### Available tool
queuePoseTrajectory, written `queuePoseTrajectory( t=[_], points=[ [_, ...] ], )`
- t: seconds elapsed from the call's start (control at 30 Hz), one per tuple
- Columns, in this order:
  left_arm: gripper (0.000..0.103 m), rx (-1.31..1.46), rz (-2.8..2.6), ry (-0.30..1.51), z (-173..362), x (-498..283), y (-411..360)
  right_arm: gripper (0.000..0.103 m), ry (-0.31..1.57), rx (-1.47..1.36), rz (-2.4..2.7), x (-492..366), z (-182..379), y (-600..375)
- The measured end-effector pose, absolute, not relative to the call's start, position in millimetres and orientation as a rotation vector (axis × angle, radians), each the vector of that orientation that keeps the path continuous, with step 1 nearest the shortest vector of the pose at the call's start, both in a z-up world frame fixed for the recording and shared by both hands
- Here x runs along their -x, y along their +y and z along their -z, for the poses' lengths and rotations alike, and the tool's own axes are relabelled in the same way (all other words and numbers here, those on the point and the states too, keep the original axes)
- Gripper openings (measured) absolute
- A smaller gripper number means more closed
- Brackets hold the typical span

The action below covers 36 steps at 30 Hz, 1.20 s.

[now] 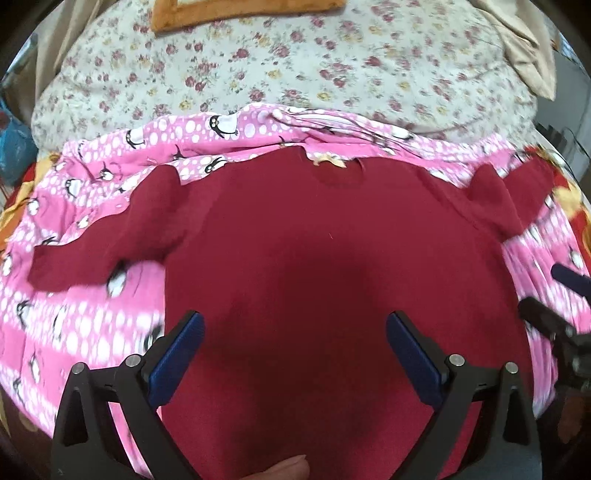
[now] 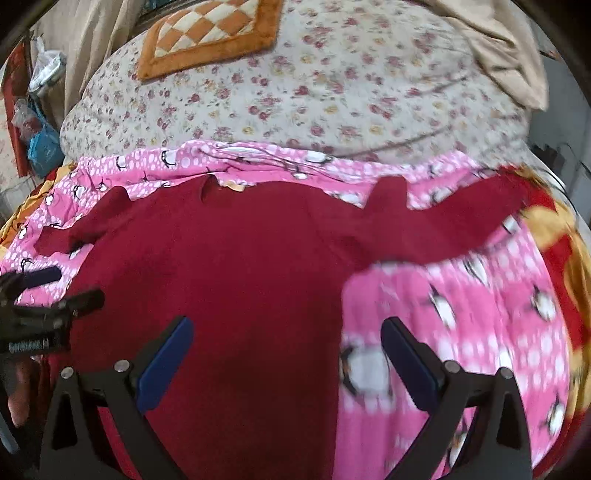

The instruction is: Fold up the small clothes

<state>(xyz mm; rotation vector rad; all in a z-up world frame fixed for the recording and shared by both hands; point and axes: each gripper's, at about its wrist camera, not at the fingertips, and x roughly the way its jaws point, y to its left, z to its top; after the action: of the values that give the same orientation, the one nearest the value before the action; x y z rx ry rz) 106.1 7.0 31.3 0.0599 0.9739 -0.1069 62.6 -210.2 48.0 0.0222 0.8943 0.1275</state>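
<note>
Open left gripper [image 1: 295, 328] over red shirt [image 1: 314, 240], pink blanket [image 1: 92, 325] around

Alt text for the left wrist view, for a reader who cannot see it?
A dark red long-sleeved top lies spread flat on a pink penguin-print blanket, sleeves out to both sides. The open left gripper hovers over its lower half, holding nothing. The right gripper shows at the right edge.

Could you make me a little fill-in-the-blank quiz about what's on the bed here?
1. The shirt spread flat is dark ____.
2. It lies on a pink blanket printed with ____.
3. Both the left gripper and right gripper have jaws that are ____.
4. The checkered cushion has an ____ border.

Missing words: red; penguins; open; orange
</note>
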Motion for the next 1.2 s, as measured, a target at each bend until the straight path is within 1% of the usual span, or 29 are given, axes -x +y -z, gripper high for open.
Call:
queuePoseTrajectory(
  t=[0.13,0.23,0.27,0.4,0.5,1.2],
  points=[
    [0.086,-0.070,0.045,0.997,-2,-140,15,0.103,0.957,0.004,-0.161,-108,-33,-194],
    [0.088,-0.077,-0.027,1.001,22,-148,23,0.103,0.971,-0.004,-0.158,-124,-14,-185],
    [0.090,-0.053,-0.029,1.009,26,-150,25,0.103,0.967,-0.011,-0.160,-124,-8,-183],
    [0.091,-0.057,-0.061,0.960,30,-149,21,0.103,1.017,0.003,-0.152,-126,24,-177],
    [0.091,-0.043,-0.059,0.949,30,-148,22,0.103,0.971,0.028,-0.143,-122,28,-172],
    [0.091,-0.022,-0.061,0.929,32,-144,22,0.103,0.918,0.012,-0.139,-113,30,-175]
  ],
)
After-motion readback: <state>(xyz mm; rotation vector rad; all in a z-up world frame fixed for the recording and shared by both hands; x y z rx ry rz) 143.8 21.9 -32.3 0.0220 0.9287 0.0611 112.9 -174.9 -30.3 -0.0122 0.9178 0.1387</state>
